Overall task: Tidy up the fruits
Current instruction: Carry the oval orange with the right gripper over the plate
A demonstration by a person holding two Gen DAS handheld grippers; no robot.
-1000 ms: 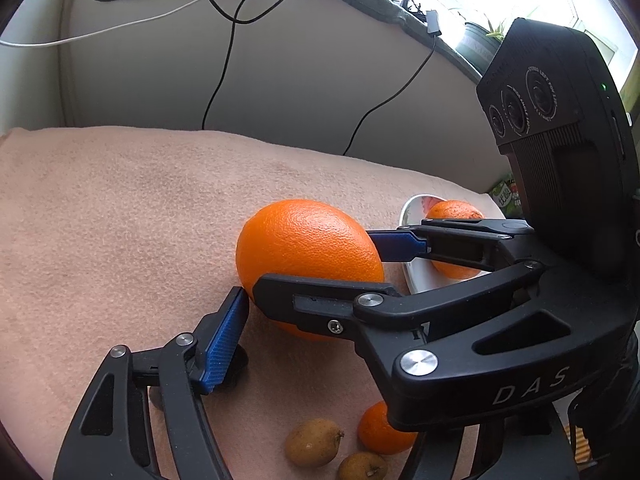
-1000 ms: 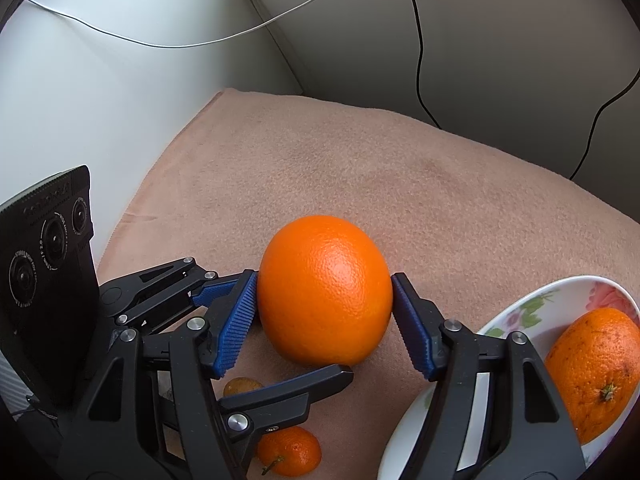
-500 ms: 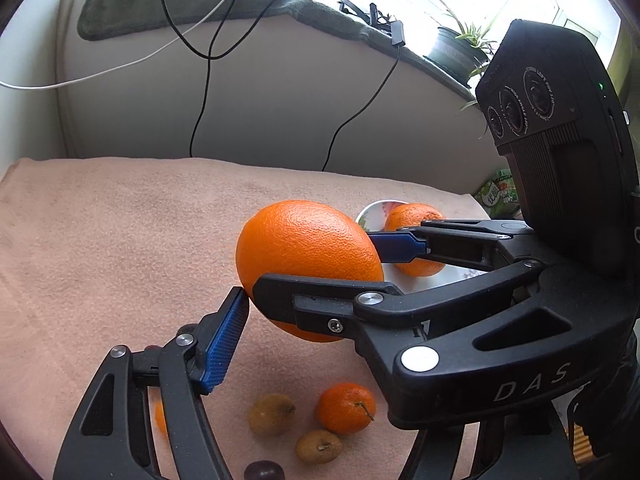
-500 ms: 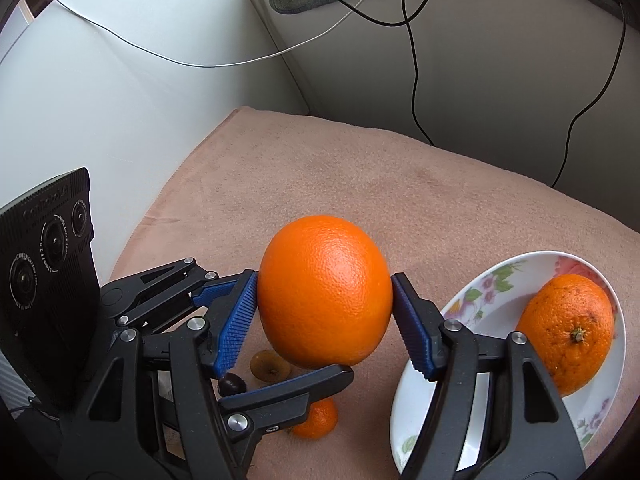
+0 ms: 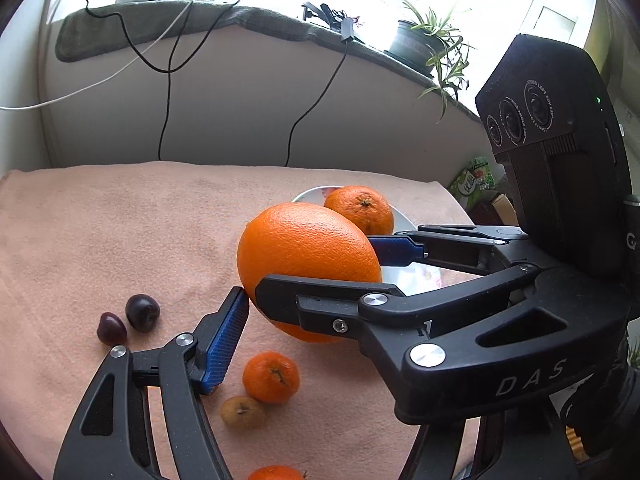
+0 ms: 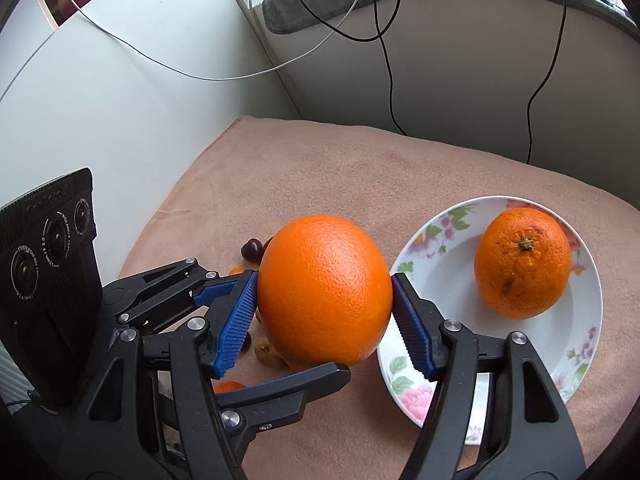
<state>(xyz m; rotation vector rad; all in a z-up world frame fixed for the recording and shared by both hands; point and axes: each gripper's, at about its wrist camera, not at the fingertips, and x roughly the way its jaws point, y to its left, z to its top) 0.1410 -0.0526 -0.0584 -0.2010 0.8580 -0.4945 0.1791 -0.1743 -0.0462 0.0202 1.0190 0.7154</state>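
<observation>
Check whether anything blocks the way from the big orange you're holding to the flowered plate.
Nothing visible does. The big orange hangs beside the plate, with only bare cloth between. The orange on the plate sits at the far side, leaving the near part free.

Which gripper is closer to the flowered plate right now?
Right. The right gripper, clamped on the large orange, has one finger right by the plate rim. The left gripper grips the same orange from the side away from the plate.
</observation>
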